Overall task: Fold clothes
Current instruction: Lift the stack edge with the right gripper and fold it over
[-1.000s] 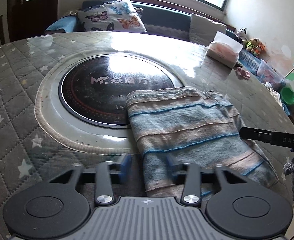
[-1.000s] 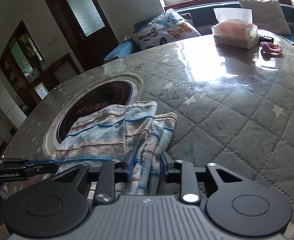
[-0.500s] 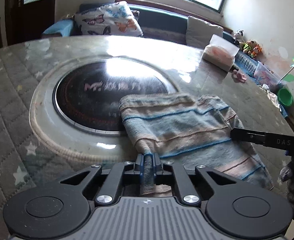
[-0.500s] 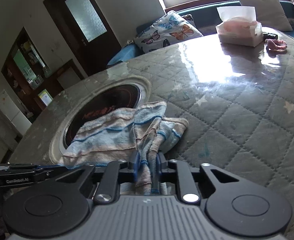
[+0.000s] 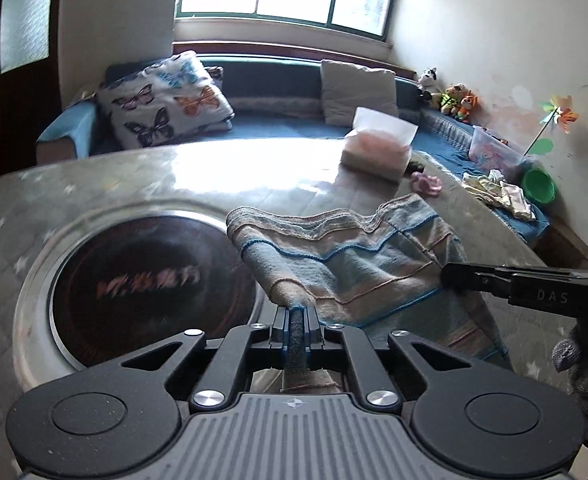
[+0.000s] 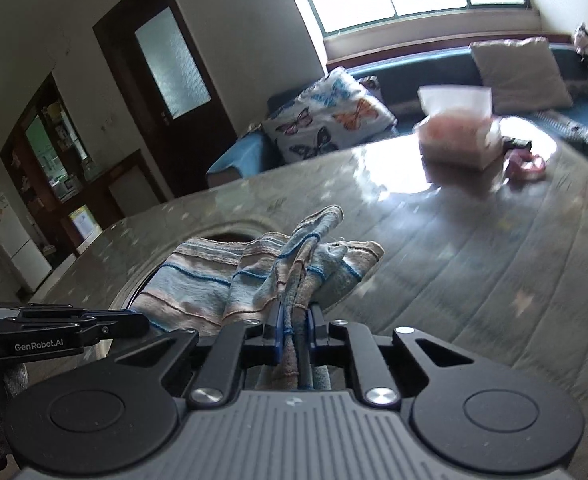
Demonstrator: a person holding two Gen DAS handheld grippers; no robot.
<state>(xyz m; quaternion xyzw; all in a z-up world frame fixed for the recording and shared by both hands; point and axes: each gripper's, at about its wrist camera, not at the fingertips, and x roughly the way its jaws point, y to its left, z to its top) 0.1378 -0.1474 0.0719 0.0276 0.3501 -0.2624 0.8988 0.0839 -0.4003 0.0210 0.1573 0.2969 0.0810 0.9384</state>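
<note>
While both grippers clamp the near edge of a striped cloth (image 5: 357,268), the fabric rises off the tabletop (image 5: 106,184) in a slack sheet between them. Nearest in the left wrist view, the left gripper (image 5: 295,320) has its fingers pressed almost together, pinching a bunched corner of the cloth; a strip of fabric runs back between them. In the right wrist view, the right gripper (image 6: 294,322) does the same at the other near corner, its fingers drawn close on a thick, gathered wad.

The cloth, pale blue with pink and darker blue stripes, looks already doubled at least once. Its far part drapes down toward the tabletop, partly over the dark round inset plate (image 5: 150,284) at the middle; whether the far edge rests on the surface cannot be told through the blur.

By my reading, the step in hand is a fold with the near edge lifted. The next move would call for carrying both corners level and together, so the edges meet squarely, then lowering before letting go.

Farther off, a tissue box (image 5: 377,152) stands on the tabletop, and beyond it a butterfly-print cushion (image 5: 166,104) lies on a blue sofa under the window.
</note>
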